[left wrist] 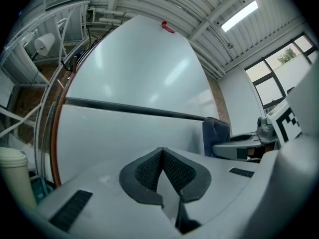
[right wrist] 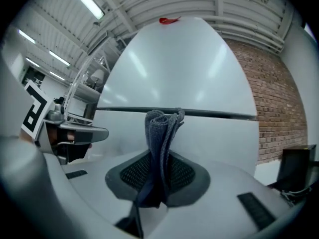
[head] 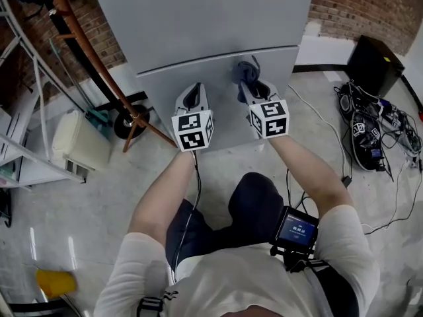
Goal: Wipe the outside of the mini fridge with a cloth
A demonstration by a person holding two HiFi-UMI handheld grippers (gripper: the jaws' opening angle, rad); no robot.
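The fridge [head: 198,18] stands upright on the floor directly in front of the person, its grey front facing both claws. A horizontal seam [head: 218,57] divides the upper door from the lower one. The right claw [head: 254,91] is closed on the cloth [head: 246,71], a dark blue-grey folded bundle. In the right gripper view the cloth [right wrist: 162,133] rises from between the pads of the right claw [right wrist: 162,168] and projects past the tips. This grip puts fabric, not plastic, first against the panel. The free end of the cloth lies at the seam [right wrist: 219,114], right of centre, and appears to touch the door; contact cannot be confirmed. The left claw [head: 192,98] is held just beside the right one, level with it, pointing at the lower door. In the left gripper view the left claw [left wrist: 162,152] has its pads together at the tips with nothing between them; it is empty and takes no part in the wipe. The same view shows the cloth [left wrist: 215,133] against the panel just below the seam. Judgement: wiping is at an early stage, with the cloth placed at the seam to work across or down the lower door. Loose cables [head: 370,131] lie on the floor well to the right, apart from the work.
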